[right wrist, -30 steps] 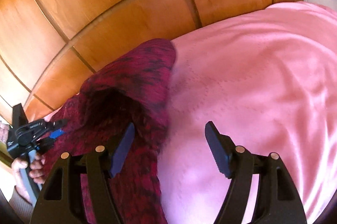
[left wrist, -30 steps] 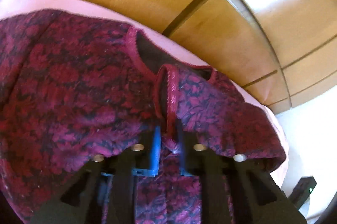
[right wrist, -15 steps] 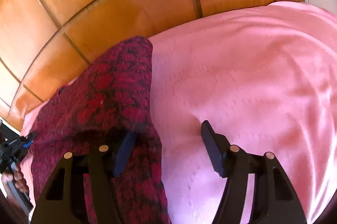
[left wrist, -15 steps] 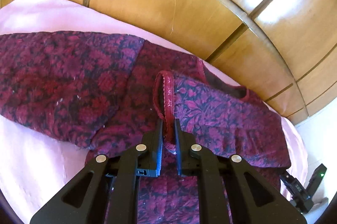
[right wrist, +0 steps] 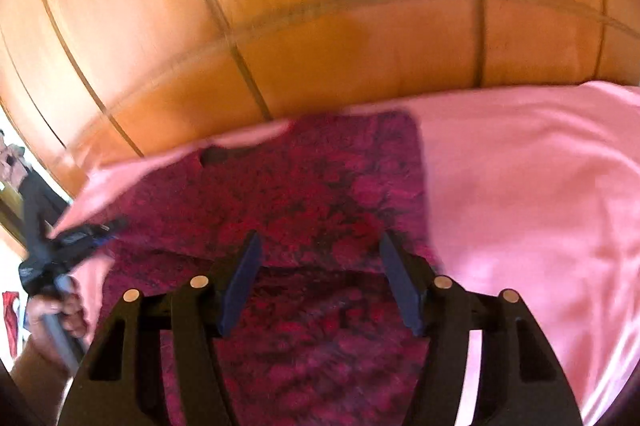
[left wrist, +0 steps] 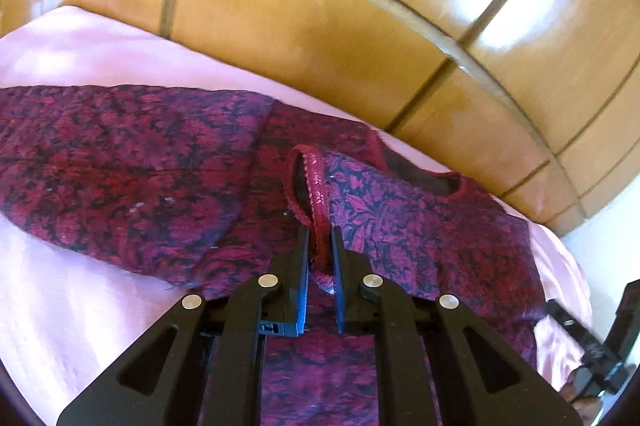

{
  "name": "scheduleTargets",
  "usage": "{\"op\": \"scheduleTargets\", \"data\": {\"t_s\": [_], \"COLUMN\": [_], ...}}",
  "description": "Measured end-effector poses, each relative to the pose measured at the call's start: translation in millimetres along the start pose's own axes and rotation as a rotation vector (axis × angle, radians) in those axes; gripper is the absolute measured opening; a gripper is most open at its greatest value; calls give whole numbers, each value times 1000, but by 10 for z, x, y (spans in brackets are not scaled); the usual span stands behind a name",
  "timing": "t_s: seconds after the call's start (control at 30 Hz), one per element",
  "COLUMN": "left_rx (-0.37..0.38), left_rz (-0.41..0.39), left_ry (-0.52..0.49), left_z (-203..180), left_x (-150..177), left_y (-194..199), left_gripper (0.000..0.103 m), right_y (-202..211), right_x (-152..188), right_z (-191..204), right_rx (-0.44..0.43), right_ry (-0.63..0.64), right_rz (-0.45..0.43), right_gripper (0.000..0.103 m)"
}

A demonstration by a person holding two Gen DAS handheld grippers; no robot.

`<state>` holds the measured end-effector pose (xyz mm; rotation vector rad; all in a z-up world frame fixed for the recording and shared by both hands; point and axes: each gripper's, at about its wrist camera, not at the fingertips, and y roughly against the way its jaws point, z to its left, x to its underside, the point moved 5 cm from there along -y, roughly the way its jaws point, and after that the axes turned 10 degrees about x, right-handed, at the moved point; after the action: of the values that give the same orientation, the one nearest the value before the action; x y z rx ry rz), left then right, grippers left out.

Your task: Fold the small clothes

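Observation:
A dark red and purple flowered garment (left wrist: 120, 162) lies spread on the pink sheet (left wrist: 60, 306). My left gripper (left wrist: 319, 238) is shut on its red trimmed edge (left wrist: 316, 186), which loops up from the pinch. In the right wrist view the same garment (right wrist: 320, 186) lies under my right gripper (right wrist: 320, 246). Its jaws stand apart and are closing, and the pads press on nothing. The cloth below them is blurred. My left gripper (right wrist: 80, 236) and the hand (right wrist: 60, 310) holding it show at the left edge there.
Glossy wooden panels (left wrist: 320, 6) rise right behind the bed. The pink sheet (right wrist: 520, 206) stretches bare to the right of the garment. The right gripper's body (left wrist: 592, 338) shows at the lower right of the left wrist view.
My right gripper has swung left from beside the garment to over it, and its jaws have narrowed. The garment's raised part now lies flat. My left gripper keeps its pinch on the trim.

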<state>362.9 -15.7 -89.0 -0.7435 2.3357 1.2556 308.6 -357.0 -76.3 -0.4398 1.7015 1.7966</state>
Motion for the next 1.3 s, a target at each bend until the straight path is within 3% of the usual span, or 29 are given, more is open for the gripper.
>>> {"op": "scheduleTargets", "data": {"t_s": [0.07,0.13,0.3,0.5,0.53,0.63,0.7,0.8,0.9,1.03,1.17,1.3], "left_rx": [-57,-79,-81,-112,-98,-65,-46,-40,-81,-87,-88,-112], "left_rz": [8,25,-21,4,-3,-42,-93,-149,-198,-294,-341,-372], "left_ry": [2,19,48,6,19,85,133,223,328,528,674,748], "left_z": [108,195,207,121,102,181,301,645,1137,1892,2467,2814], "left_x": [46,127,246,260,245,233,216,163,88,-43,-181,-325], "left_y": [-47,-118,-25,-63,-48,167,378,698,998,1373,1540,1527], "left_gripper": [9,9,9,11,12,31,37,37,37,37,37,37], "right_y": [-239,-238,-231,-243,-240,-240,-228,-222,-215,-213,-210,-210], "right_x": [156,207,259,264,266,277,281,279,285,289,294,303], "right_z": [-15,4,112,97,93,111,116,129,141,153,158,163], "right_rx": [27,39,118,117,115,119,121,130,143,157,160,161], "right_ry": [0,6,62,64,62,67,69,76,83,92,93,94], "right_rz": [29,-30,-83,-93,-95,-104,-109,-112,-116,-119,-120,-121], "right_gripper": [57,57,59,60,60,61,61,61,62,62,62,62]}}
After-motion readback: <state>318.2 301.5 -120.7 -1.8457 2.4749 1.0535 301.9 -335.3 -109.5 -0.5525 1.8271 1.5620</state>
